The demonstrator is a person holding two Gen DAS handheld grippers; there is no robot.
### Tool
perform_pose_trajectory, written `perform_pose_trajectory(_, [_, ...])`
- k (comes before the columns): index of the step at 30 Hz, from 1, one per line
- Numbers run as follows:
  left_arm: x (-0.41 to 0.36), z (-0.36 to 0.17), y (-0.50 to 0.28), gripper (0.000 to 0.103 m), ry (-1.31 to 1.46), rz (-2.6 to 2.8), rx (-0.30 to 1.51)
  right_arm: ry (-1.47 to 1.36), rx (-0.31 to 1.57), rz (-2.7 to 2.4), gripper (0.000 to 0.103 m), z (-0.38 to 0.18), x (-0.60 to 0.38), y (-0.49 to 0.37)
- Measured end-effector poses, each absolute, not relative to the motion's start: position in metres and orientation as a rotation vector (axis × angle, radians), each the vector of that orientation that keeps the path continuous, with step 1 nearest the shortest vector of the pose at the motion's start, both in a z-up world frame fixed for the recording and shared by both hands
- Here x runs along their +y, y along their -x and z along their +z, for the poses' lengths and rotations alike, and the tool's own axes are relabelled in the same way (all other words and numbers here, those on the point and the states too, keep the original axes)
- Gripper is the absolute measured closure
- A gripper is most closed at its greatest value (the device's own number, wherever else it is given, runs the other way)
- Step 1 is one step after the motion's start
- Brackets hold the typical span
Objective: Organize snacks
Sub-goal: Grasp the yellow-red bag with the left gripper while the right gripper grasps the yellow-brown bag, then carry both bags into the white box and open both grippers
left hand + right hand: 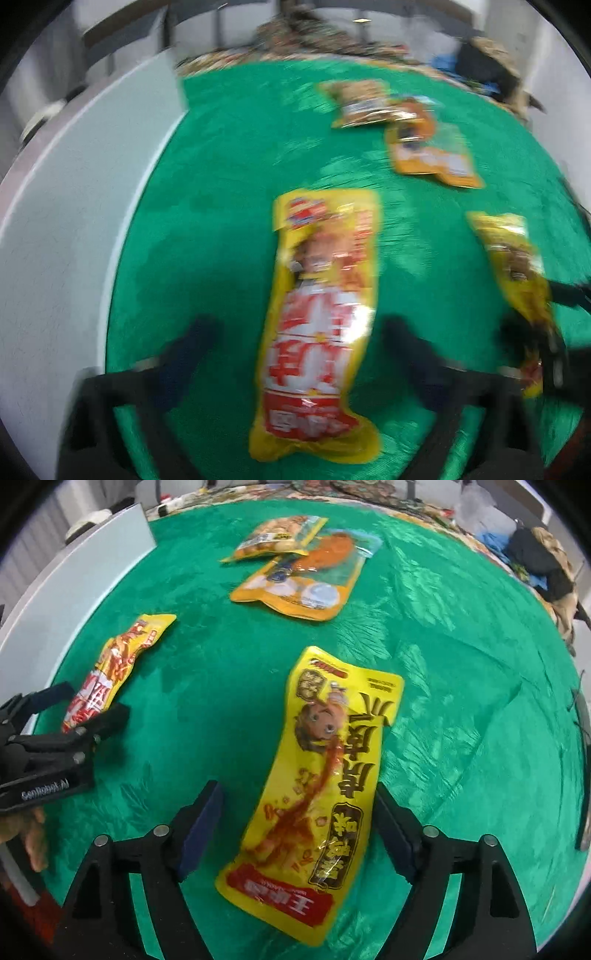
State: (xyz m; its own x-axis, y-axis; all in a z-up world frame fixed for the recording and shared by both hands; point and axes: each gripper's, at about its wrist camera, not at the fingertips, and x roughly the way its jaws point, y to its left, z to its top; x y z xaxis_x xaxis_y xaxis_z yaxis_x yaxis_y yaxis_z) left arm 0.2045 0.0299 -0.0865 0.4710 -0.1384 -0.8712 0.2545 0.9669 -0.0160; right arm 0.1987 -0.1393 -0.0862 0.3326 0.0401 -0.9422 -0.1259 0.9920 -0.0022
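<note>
Several snack packets lie on a green cloth (pixel 461 664). My left gripper (pixel 295 332) is open, its jaws either side of a long yellow, red and white packet (pixel 321 317); the view is blurred. That packet also shows in the right wrist view (pixel 110 672), with the left gripper (pixel 79 710) around its near end. My right gripper (pixel 299 812) is open, its jaws either side of a yellow packet with a cartoon face (pixel 321 786), which also shows in the left wrist view (pixel 517 273). Neither packet is gripped.
Two more packets lie overlapping at the far side: an orange one (pixel 306 579) and a smaller one with round snacks (pixel 277 535). A white board (pixel 66 576) borders the cloth on the left. Clutter and dark bags (pixel 535 557) lie beyond the far right edge.
</note>
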Motion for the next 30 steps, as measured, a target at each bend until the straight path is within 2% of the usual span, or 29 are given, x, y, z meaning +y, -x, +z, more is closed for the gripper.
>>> perform_pose_trajectory(2, [0.025, -0.084, -0.199, 0.057, -0.160, -0.274, 1.062, 0.044, 1.223, 0.119, 0.055, -0.078, -0.148, -0.198])
perform_pose_trajectory(3, [0.026, -0.084, -0.195, 0.057, -0.158, -0.293, 1.063, 0.011, 1.224, 0.132, 0.060, -0.074, -0.154, -0.197])
perform_pose_trajectory(5, [0.031, -0.085, -0.183, 0.061, -0.148, -0.307, 1.054, -0.039, 1.238, 0.126, 0.061, -0.072, -0.167, -0.193])
perform_pose_trajectory(8, [0.041, -0.078, -0.167, 0.061, -0.057, -0.333, 1.038, -0.259, 1.200, 0.181, 0.061, -0.061, -0.203, -0.176])
perform_pose_trajectory(15, [0.047, -0.050, -0.136, 0.061, 0.027, -0.346, 0.968, -0.497, 1.119, 0.260, 0.061, -0.041, -0.242, -0.145])
perform_pose_trajectory(23, [0.066, -0.015, -0.111, 0.061, 0.150, -0.360, 0.903, -0.501, 1.086, 0.289, 0.061, -0.021, -0.227, -0.140])
perform_pose_trajectory(30, [0.130, 0.044, -0.094, 0.060, 0.285, -0.328, 0.805, -0.468, 1.039, 0.417, 0.061, 0.022, -0.167, -0.151])
